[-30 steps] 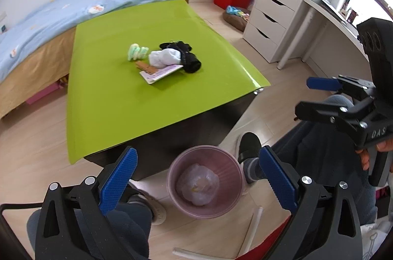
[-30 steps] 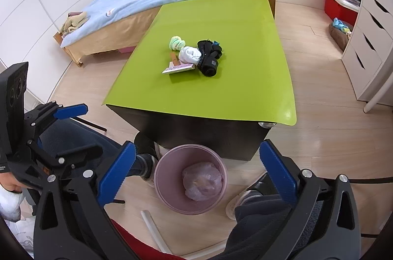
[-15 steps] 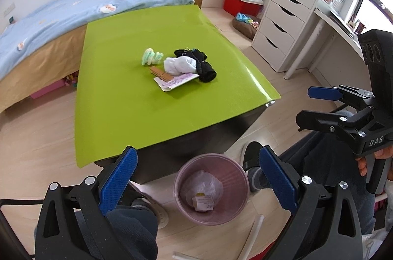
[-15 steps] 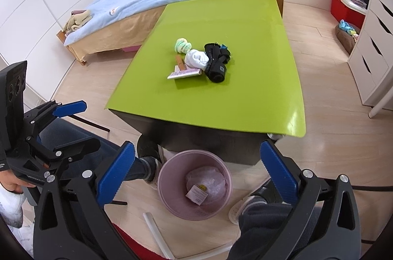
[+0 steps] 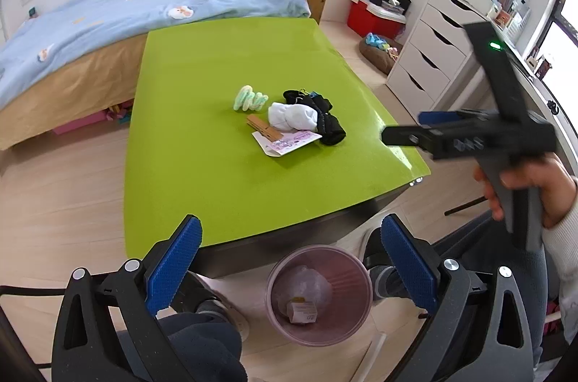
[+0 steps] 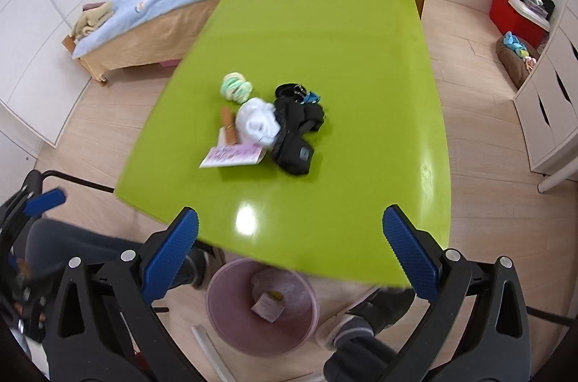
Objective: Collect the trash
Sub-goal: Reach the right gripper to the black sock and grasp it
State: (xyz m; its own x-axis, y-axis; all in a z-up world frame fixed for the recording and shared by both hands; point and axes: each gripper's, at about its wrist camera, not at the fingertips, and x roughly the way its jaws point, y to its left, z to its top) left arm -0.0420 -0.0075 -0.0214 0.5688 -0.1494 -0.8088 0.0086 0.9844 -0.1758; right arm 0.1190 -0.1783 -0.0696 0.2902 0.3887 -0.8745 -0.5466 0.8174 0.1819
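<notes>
Both grippers open; bin (image 5: pixel 319 295) under table edge (image 5: pixel 289 230), leg beside.

Left tongs (image 5: pixel 289 259) and right tongs (image 6: pixel 289 248) gape empty.

Both wrist views over table (image 5: pixel 224 187), bin (image 6: pixel 224 338)

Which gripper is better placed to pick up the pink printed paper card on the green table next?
Probably the right gripper. It is open and already over the green table, facing the pink printed paper card. The left gripper, also open, hangs lower, above the pink plastic bin.
</notes>
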